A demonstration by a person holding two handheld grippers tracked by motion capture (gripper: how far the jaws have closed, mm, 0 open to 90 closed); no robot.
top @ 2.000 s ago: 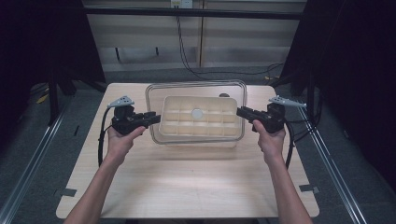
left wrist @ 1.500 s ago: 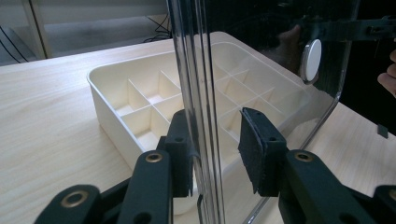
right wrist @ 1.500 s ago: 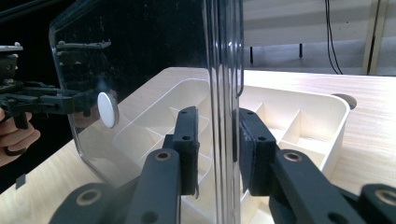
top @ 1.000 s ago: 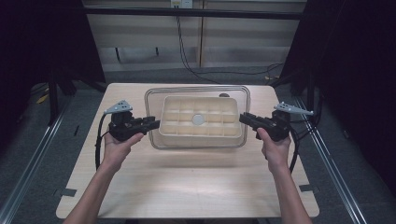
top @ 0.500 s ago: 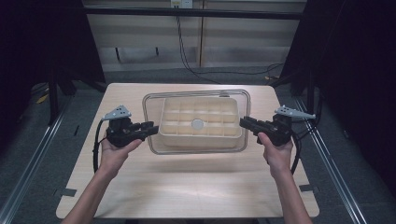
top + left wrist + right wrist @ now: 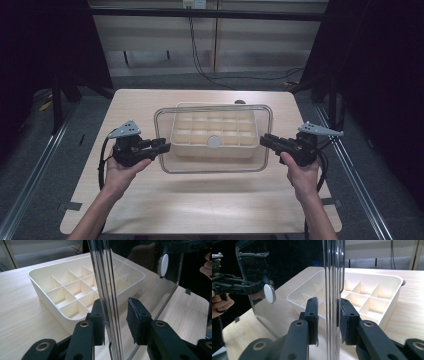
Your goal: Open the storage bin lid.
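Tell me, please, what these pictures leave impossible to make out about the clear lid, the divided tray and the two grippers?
- Left gripper: in its own view the lid edge stands between the jaws, but whether both pads press it is unclear.
- Right gripper: the same doubt, with glare on the lid edge.
- Tray: in the high view, too small to tell whether any compartment holds something.
- White knob: its fixing is too small to make out.
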